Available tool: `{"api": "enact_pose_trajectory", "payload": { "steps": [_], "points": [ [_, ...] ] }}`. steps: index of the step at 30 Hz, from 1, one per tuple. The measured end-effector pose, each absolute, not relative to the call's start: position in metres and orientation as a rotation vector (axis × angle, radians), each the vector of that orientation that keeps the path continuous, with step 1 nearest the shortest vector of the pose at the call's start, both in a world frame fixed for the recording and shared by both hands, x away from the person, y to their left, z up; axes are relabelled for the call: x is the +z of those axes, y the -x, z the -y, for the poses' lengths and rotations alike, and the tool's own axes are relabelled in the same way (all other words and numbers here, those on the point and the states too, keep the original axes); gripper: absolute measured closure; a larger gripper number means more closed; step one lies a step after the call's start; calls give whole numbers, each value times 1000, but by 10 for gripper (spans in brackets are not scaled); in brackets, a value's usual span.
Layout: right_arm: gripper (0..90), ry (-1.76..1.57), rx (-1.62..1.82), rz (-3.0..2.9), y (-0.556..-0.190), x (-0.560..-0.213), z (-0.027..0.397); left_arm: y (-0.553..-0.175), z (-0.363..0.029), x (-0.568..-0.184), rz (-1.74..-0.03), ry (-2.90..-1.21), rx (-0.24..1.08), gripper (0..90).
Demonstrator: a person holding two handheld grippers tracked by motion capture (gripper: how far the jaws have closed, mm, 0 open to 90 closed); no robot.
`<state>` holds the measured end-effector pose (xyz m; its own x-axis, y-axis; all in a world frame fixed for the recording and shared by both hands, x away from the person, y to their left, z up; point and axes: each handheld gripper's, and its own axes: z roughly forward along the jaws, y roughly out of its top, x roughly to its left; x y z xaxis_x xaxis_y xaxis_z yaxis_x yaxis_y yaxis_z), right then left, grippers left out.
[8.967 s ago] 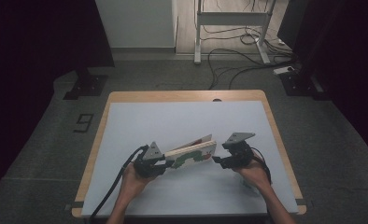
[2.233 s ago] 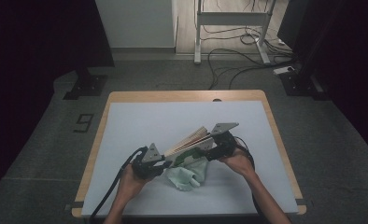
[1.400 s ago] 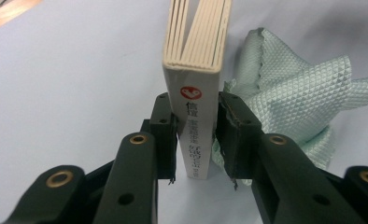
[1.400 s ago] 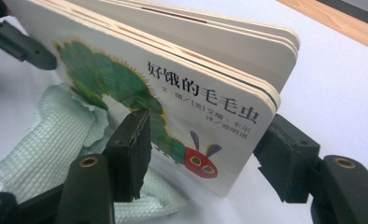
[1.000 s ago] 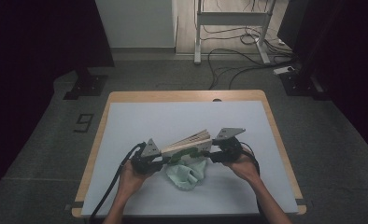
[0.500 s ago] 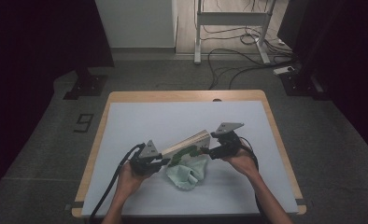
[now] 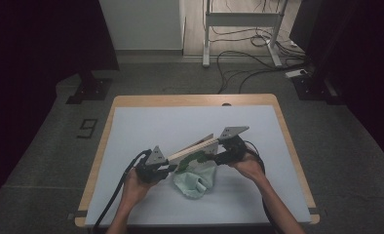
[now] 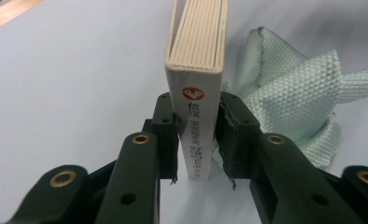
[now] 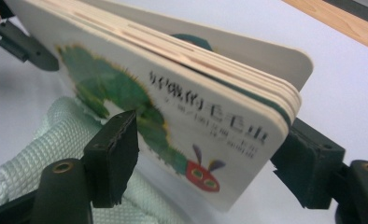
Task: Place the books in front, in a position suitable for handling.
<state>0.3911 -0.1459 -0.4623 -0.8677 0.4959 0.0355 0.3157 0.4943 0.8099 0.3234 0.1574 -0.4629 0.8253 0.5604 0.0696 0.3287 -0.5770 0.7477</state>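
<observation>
Board book (image 7: 194,148) was held off the white table (image 7: 141,126), over a crumpled green cloth (image 7: 196,179). Left gripper (image 8: 197,140) was clamped on its spine end, bearing the weight; right gripper (image 9: 205,154) was spread wide astride the fore-edge, apparently not yet gripping, likely to steady it.

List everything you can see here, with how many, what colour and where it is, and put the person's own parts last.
Thick cream board book with a green caterpillar on its cover: one, held above the table between both grippers.
Pale green waffle-weave cloth: one, crumpled on the table under the book.
Table with a white top and wooden edge: one, centre.
White metal stand: one, on the floor behind the table.
Cables: several, dark, on the floor.
Left gripper: black, shut on the book's spine.
Right gripper: black, jaws either side of the book's far end.
Hands: two, near edge.
</observation>
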Motion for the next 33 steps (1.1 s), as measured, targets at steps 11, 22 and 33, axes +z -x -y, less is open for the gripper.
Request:
{"api": "enact_pose_trajectory", "payload": {
  "steps": [11,22,33],
  "points": [
    [319,-752,1352,-2535,-384,-462,156,-323,-157,-463,-671,-2214,395,611],
    [489,-780,1305,-2489,-384,-462,156,-308,-177,-461,-741,-2157,333,339],
    [506,-774,1243,-2484,-384,-460,152,-276,-165,-462,-677,-2149,182,198]
  ]
}}
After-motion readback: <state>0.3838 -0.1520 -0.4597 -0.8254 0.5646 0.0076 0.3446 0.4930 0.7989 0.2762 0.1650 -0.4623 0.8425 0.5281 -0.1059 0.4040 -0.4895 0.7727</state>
